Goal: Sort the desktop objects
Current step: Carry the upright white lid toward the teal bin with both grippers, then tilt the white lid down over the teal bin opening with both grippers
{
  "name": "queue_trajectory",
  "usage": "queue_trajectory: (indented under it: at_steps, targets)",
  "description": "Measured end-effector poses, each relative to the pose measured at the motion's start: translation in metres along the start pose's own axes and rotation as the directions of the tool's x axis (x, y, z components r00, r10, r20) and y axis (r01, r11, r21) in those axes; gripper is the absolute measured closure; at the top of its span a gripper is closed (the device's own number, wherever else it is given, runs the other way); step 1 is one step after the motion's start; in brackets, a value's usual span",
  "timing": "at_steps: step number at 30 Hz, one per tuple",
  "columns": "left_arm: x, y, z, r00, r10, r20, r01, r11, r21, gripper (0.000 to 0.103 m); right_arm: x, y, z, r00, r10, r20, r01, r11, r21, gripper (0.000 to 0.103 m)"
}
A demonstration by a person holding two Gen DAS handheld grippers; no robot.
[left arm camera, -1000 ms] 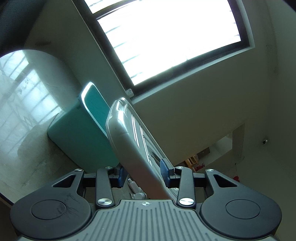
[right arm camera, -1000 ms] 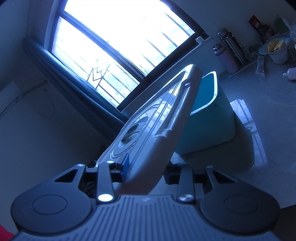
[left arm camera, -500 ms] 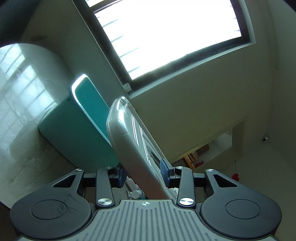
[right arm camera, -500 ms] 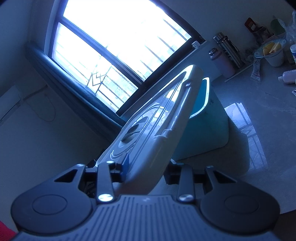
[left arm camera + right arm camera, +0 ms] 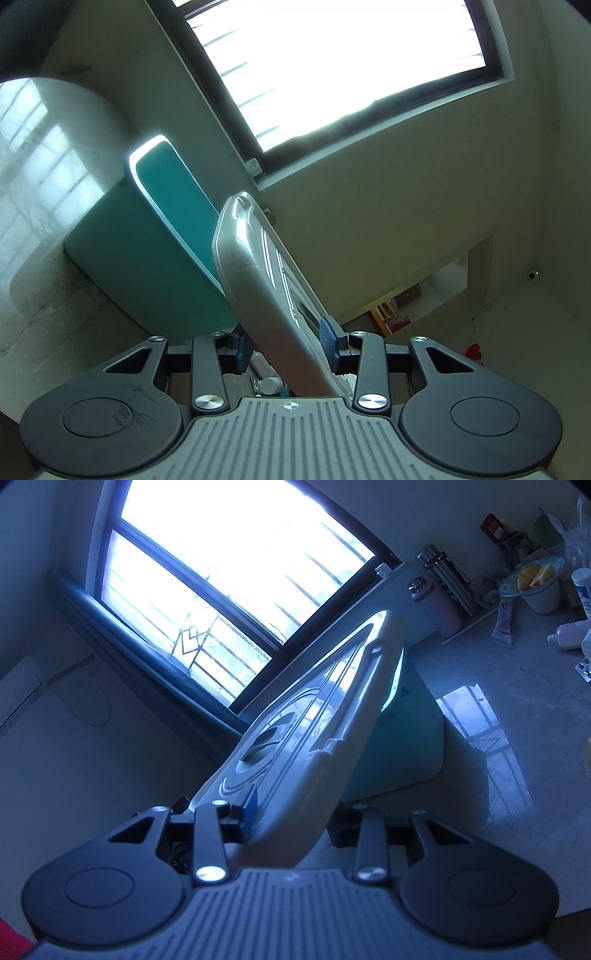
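Both grippers held the same grey lid [image 5: 255, 280], one at each end, carried tilted in the air above the surface [image 5: 517, 701]. The left gripper [image 5: 288, 347] had its fingers [image 5: 327, 343] narrowly parted and pressed on the lid's edge; the right gripper [image 5: 291, 819] was likewise closed on the opposite edge, one blue pad [image 5: 251, 805] lying against the lid's top face.

The teal bin [image 5: 147, 266] stood on the surface just beyond the lid, its mouth open and its pale rim catching the window light. From the left wrist view the lid's far end overlapped the bin's near wall; whether it touched the rim could not be told. The bin's contents were hidden in both views.

Judging from this, the sorting looked late but unfinished. Holding the lid suggested the bin was about to be covered, a closing step. Yet many things remained out on the surface in the right wrist view: two flasks [image 5: 443, 579], a cup [image 5: 543, 594], a white bottle [image 5: 569, 635] and a packet [image 5: 504, 624]. A small bottle [image 5: 271, 384] also lay below the left gripper. Whether these belonged in the bin was unclear.

What was left, at the least: lower the lid squarely onto the rim and release it.
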State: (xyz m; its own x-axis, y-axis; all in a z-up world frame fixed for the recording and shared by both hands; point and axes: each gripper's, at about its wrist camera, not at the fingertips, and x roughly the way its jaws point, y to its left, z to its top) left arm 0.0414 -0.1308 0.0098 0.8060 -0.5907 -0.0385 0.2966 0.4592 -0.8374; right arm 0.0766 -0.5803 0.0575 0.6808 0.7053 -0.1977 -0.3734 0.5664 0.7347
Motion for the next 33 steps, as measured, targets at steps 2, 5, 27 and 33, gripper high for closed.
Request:
queue_trajectory:
  at_steps: [2,5,27,33]
  targets:
    - [0.002,-0.002,-0.001,1.000,0.001,0.005,-0.001,1.000,0.002,0.065,0.001,-0.002,0.003,1.000,0.003,-0.004,-0.003,1.000,0.001,0.064]
    - [0.004,-0.004,-0.001,1.000,0.006,0.011,-0.006,1.000,0.002,0.065,0.003,-0.005,0.008,1.000,0.007,-0.012,-0.007,1.000,0.000,0.064]
    - [0.033,0.008,0.015,0.999,0.032,0.036,-0.032,0.999,-0.010,0.065,0.033,-0.022,0.036,0.998,0.027,-0.062,-0.028,0.999,-0.021,0.063]
    - [0.037,0.014,0.025,0.997,0.041,0.062,-0.040,0.999,-0.018,0.065,0.050,-0.025,0.044,0.996,0.039,-0.082,-0.041,0.999,-0.026,0.063]
